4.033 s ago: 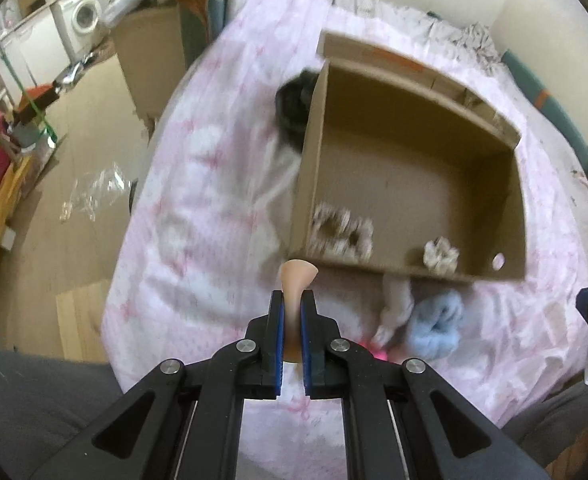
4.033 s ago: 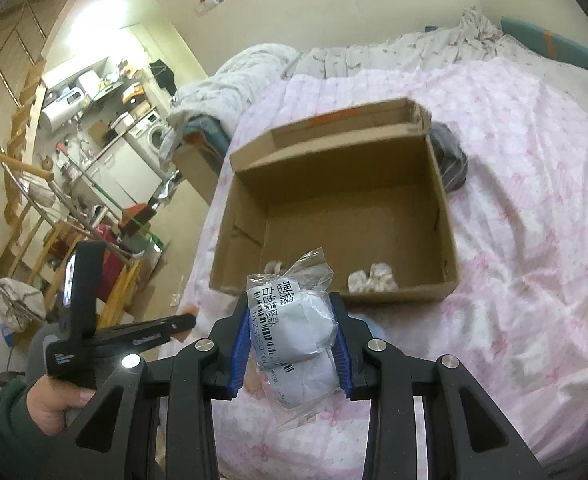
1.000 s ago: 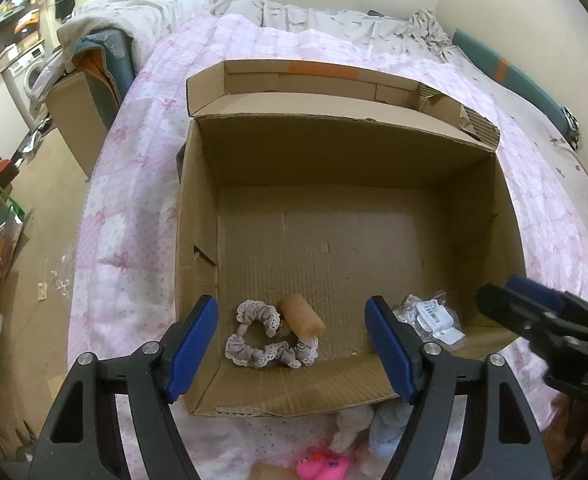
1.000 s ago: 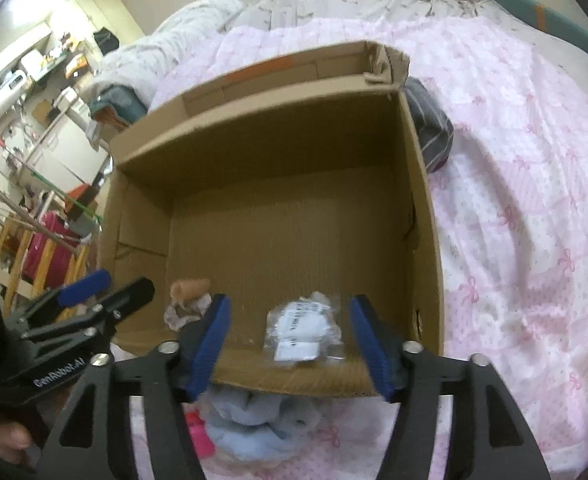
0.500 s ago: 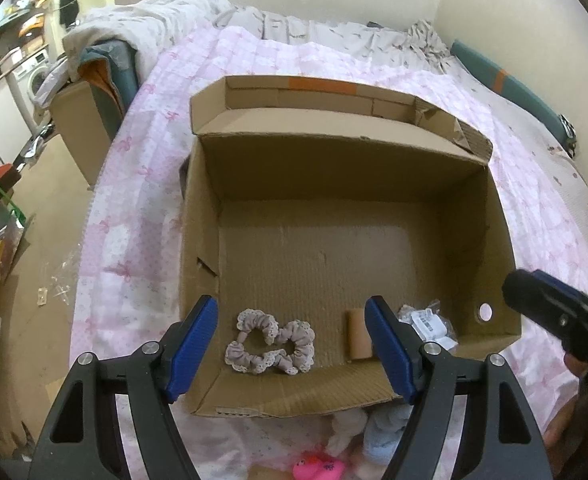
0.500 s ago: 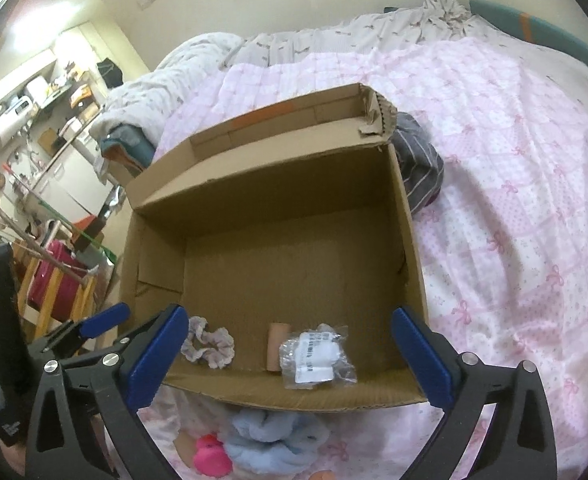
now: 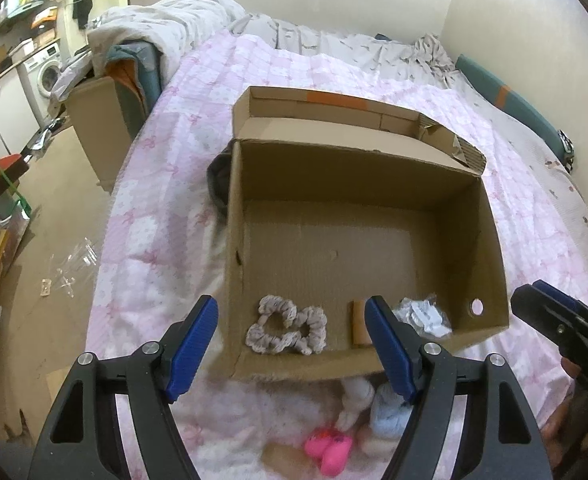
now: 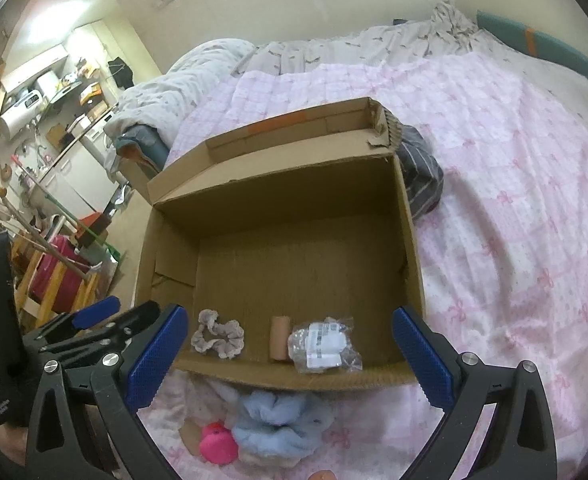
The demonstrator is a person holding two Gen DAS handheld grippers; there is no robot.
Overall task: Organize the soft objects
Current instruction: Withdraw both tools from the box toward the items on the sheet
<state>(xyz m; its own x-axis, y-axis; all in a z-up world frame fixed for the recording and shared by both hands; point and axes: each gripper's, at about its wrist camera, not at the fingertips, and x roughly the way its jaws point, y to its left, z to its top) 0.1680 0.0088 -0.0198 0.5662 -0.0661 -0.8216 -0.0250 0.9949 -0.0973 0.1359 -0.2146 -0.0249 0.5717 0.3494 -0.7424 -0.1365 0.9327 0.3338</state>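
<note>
An open cardboard box (image 7: 490, 240) (image 8: 412, 248) lies on a pink bedspread. Along its near wall lie two beige scrunchies (image 7: 288, 326) (image 8: 217, 334), a tan sponge roll (image 7: 359, 322) (image 8: 280, 338) and a clear bag of white items (image 7: 426, 316) (image 8: 322, 344). My left gripper (image 7: 292, 344) hangs open and empty over the near wall. My right gripper (image 8: 290, 356) stands wide open and empty above the bag. In front of the box lie a pale blue fluffy scrunchie (image 8: 278, 424) (image 7: 388, 416), a pink soft toy (image 8: 216, 446) (image 7: 330, 448) and a white fluffy piece (image 7: 354, 400).
A dark striped cloth (image 8: 420, 172) (image 7: 218, 184) is bunched against the box's outer wall. A rumpled duvet (image 7: 166, 28) covers the bed's far end. To the left, the bed edge drops to a floor with a brown box (image 7: 98, 128) and a wooden rack (image 8: 54, 280).
Both grippers rose and drew back from the box. The right gripper's jaws spread wide, leaving the bag in the box. The tan roll has rolled right, away from the scrunchies, to beside the bag.
</note>
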